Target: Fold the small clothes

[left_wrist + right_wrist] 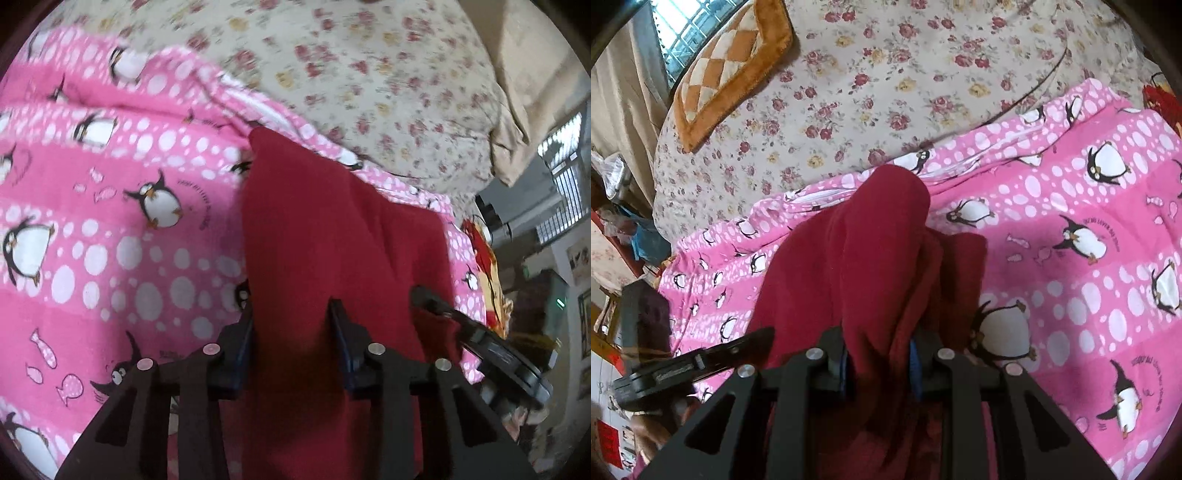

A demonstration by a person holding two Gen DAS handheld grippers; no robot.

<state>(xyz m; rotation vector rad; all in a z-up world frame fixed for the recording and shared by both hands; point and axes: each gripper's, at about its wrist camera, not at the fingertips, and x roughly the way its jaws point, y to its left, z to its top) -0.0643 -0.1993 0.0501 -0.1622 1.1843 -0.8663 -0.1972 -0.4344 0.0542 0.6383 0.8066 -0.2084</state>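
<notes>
Spanning both wrist views, a dark red, soft fleece-like garment [332, 236] hangs bunched between the two black two-finger grippers above a pink bedsheet printed with penguins and white dots [110, 236]. The left gripper [291, 310] has the red cloth running between its blue-padded fingers [338, 314], which press on its folds: it is clenched on the garment. The right gripper [877, 345] likewise grasps a thick gathered fold of the same garment, whose free end lies draped forward onto the pink sheet. In the left wrist view the right gripper appears at the right edge, just beside the cloth. Beyond the pink sheet lies a cream bedspread with red and yellow flowers [849, 74], bearing a brown-and-cream diamond-patterned plush cushion [731, 70].
</notes>
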